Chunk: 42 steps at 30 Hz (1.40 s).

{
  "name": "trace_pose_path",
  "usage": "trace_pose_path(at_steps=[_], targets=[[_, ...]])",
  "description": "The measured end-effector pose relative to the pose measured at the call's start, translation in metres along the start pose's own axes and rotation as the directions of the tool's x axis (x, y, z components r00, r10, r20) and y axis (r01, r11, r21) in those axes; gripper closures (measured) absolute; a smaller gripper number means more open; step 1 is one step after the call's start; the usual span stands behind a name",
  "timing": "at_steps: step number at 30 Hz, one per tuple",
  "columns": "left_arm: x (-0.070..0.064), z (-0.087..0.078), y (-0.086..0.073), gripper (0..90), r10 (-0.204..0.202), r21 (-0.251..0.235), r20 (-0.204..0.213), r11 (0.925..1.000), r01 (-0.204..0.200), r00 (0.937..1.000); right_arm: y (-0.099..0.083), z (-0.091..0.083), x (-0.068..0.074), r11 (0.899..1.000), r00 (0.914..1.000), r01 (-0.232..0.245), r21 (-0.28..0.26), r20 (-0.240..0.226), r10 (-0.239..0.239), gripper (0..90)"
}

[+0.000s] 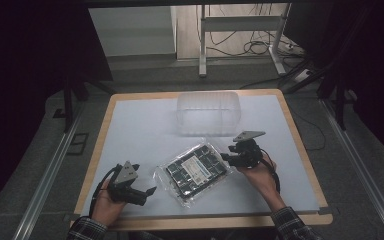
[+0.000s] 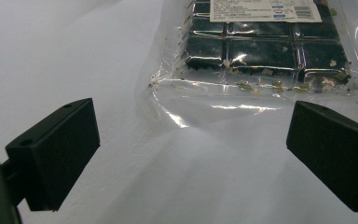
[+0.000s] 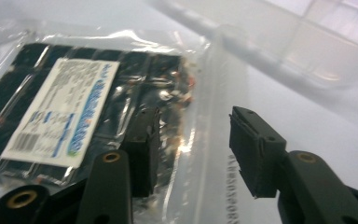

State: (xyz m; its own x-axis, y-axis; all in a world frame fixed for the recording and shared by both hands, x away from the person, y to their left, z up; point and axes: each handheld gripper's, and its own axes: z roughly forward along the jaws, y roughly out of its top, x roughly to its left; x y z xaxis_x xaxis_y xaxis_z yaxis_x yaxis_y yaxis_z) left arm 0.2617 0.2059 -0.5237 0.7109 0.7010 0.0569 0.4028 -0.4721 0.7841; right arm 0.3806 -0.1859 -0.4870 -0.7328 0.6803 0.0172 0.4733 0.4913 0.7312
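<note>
your right gripper (image 1: pixel 228 158) is the nearer one — its fingers (image 3: pixel 256 149) apart, straddling the packet's (image 1: pixel 196 172) sealed edge — while the left gripper (image 1: pixel 149 192), fingers (image 2: pixel 56 154) wide apart, sits just short of the lower corner.

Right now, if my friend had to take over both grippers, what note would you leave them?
Left gripper: open, holding nothing, aimed at the near corner of the clear packet of dark squares, just short of it.
Right gripper: open, jaws either side of the packet's sealed edge, not yet closed.
The packet lies flat on the white table mat. The clear plastic box sits behind it, with nothing visible inside.
Done: grippers in position.
Left: probably close on the packet, lift it and move it, perhaps to the box.
</note>
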Motion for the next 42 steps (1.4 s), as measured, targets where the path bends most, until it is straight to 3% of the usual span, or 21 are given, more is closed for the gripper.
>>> trace_pose_path(at_steps=[9,18,22,27,31,38,42], targets=[[0.0,0.0,0.0,2.2,0.001,0.003,0.003,1.0,-0.001,1.0,-0.002,0.005,-0.02,0.999,0.9988,-0.046,-0.008,0.017,0.046,41.6],[-0.001,0.001,0.0,2.2,0.01,0.009,0.003,0.9999,-0.01,0.9999,-0.01,0.019,-0.022,0.999,0.9988,-0.038,0.032,-0.028,0.039,39.9],[-0.001,0.001,0.0,2.2,0.011,0.009,0.005,0.9999,-0.011,0.9999,-0.012,0.023,-0.021,0.998,0.9988,-0.031,0.053,-0.035,0.032,42.8],[-0.002,0.002,0.0,2.2,0.015,0.012,0.008,0.9998,-0.015,0.9998,-0.014,0.026,-0.022,0.996,0.9942,-0.063,0.068,-0.082,0.069,51.4],[-0.002,0.002,0.0,2.3,0.019,0.015,0.01,0.9997,-0.019,0.9998,-0.013,0.023,-0.02,0.995,0.9928,-0.074,0.061,-0.089,0.08,55.7],[-0.003,0.003,0.0,2.4,0.024,0.018,0.011,0.9995,-0.024,0.9997,-0.01,0.02,-0.012,0.997,0.9902,-0.064,0.037,-0.122,0.068,65.3],[-0.004,0.003,0.0,2.4,0.027,0.02,0.011,0.9994,-0.027,0.9996,-0.011,0.022,-0.009,0.997,0.9908,-0.052,0.063,-0.122,0.059,69.4]])
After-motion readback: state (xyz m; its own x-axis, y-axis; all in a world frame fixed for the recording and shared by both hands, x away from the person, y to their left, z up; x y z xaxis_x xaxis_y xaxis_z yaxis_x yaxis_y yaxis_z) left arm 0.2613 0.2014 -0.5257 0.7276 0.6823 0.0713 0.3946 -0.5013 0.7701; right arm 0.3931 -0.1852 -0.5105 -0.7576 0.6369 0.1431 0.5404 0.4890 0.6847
